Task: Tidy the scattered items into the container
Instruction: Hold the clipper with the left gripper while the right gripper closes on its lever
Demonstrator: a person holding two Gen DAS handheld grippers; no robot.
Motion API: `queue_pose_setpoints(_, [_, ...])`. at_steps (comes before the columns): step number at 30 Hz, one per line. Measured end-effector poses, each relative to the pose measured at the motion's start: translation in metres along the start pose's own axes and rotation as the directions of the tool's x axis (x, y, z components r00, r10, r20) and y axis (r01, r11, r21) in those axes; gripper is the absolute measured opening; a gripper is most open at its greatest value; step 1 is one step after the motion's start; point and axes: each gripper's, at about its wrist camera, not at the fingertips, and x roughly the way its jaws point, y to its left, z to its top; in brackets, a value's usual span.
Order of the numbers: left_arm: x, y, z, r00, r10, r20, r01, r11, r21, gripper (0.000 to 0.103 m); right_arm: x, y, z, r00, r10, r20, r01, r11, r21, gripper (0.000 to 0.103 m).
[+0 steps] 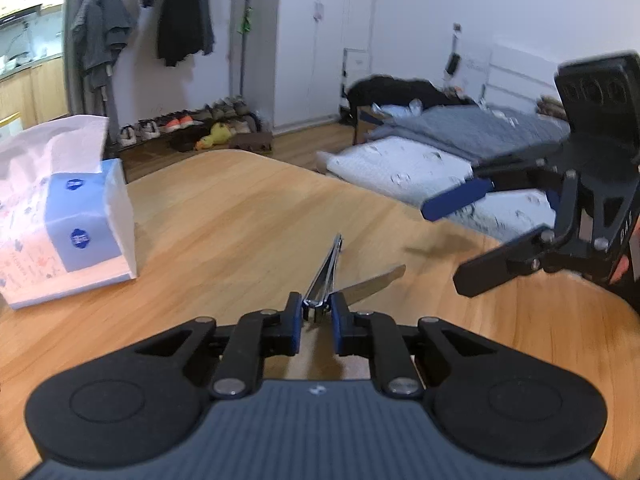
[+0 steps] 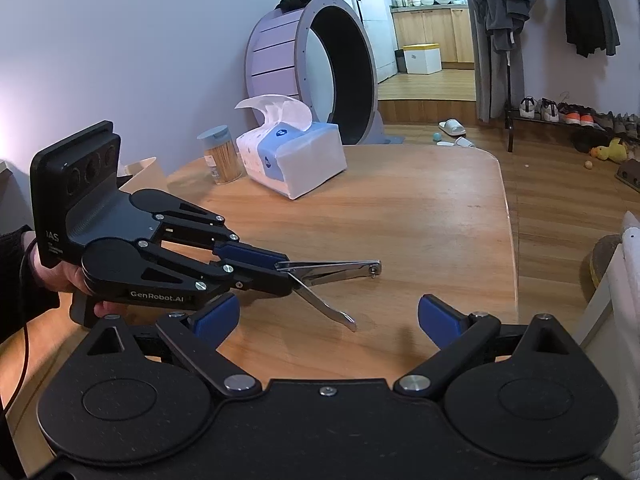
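My left gripper [image 1: 316,314] is shut on a metal nail clipper [image 1: 326,270] with its lever swung open, held above the wooden table [image 1: 240,220]. In the right wrist view the left gripper [image 2: 280,268] holds the nail clipper [image 2: 332,274] by its rear end, its lever hanging down toward the table [image 2: 400,220]. My right gripper [image 2: 328,316] is open and empty, just behind the clipper. It shows in the left wrist view [image 1: 452,236] at the right, jaws apart. No container is clearly in view.
A tissue pack [image 2: 292,156] and a jar of toothpicks [image 2: 222,156] stand at the far side of the table. The tissue pack [image 1: 60,216] is at the left in the left wrist view. A round cat wheel [image 2: 320,68] stands behind. A bed [image 1: 440,148] lies beyond the table edge.
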Motion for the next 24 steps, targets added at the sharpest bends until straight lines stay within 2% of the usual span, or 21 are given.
queue_pose_setpoints(2, [-0.007,0.002,-0.001,0.999,0.011,0.031,-0.010,0.999,-0.043,0.014,-0.001,0.000,0.001,1.000,-0.002,0.004,0.002,1.000,0.000,0.097])
queue_pose_setpoints(6, [-0.021,-0.003,-0.007,0.998,0.051,0.042,-0.049,0.998,-0.047,0.014,-0.001,0.002,0.004,1.000,0.009,0.007,-0.009,1.000,0.013,0.097])
queue_pose_setpoints(11, [-0.052,-0.008,-0.015,0.992,0.104,0.076,-0.096,0.991,-0.096,0.014,0.000,0.013,0.007,0.997,0.071,0.001,-0.071,0.996,0.044,0.097])
queue_pose_setpoints(14, [-0.067,-0.012,-0.021,0.989,0.133,0.068,-0.125,0.986,-0.112,0.014,0.002,0.016,0.011,0.989,0.150,-0.003,-0.148,0.979,0.140,0.097])
queue_pose_setpoints(16, [-0.074,-0.014,-0.026,0.988,0.144,0.058,-0.136,0.983,-0.122,0.014,0.010,0.014,0.013,0.976,0.217,-0.018,-0.206,0.947,0.248,0.096])
queue_pose_setpoints(18, [-0.080,-0.014,-0.031,0.987,0.151,0.053,-0.142,0.980,-0.139,0.014,0.017,0.016,0.013,0.972,0.234,-0.027,-0.216,0.933,0.287,0.096])
queue_pose_setpoints(20, [-0.084,-0.013,-0.037,0.987,0.153,0.049,-0.143,0.977,-0.160,0.014,0.021,0.027,0.014,0.976,0.211,-0.042,-0.198,0.957,0.213,0.093])
queue_pose_setpoints(22, [-0.084,-0.011,-0.040,0.987,0.154,0.041,-0.145,0.974,-0.174,0.014,0.023,0.042,0.011,0.978,0.196,-0.068,-0.190,0.978,0.085,0.089])
queue_pose_setpoints(24, [-0.085,-0.011,-0.043,0.987,0.153,0.039,-0.144,0.973,-0.181,0.014,0.026,0.054,0.008,0.980,0.175,-0.091,-0.179,0.983,-0.033,0.080])
